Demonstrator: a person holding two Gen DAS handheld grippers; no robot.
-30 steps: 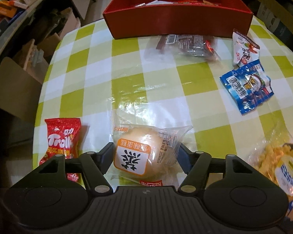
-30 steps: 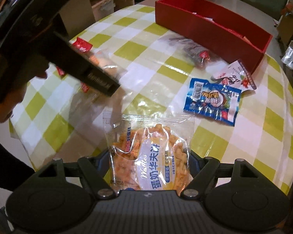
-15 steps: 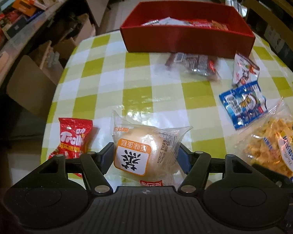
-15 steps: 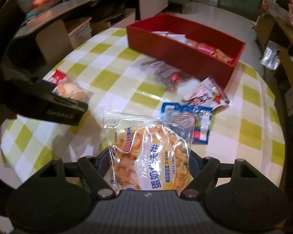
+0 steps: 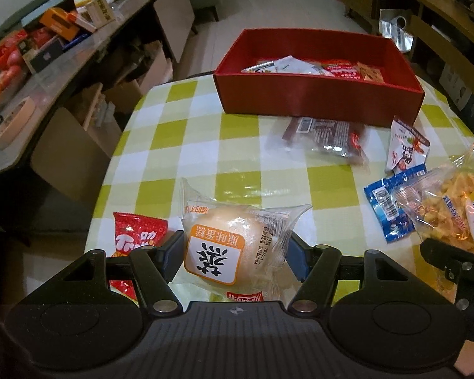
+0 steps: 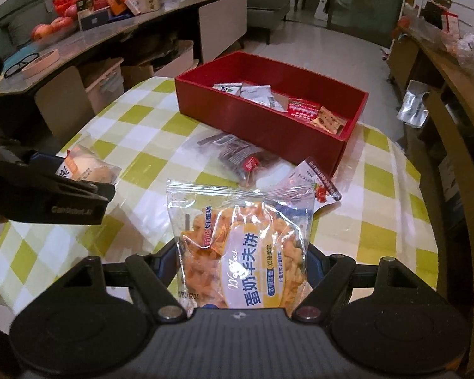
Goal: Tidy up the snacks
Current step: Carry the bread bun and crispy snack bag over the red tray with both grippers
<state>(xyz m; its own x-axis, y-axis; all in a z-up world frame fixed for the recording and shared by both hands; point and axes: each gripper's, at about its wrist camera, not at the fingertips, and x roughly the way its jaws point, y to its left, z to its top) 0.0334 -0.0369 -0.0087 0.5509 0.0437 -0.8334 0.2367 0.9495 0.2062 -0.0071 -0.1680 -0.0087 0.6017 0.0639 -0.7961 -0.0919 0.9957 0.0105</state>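
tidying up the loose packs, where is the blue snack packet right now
In the left wrist view the blue snack packet lies on the checked tablecloth at the right, below the white and red sachet and partly behind the waffle bag.

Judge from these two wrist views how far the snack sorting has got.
Done: several packets lie in the red box. In hand: the left hand-held gripper grips a wrapped cake, the right hand-held gripper a waffle bag. Left: the red Trolli packet, dark packet, white sachet and blue packet.
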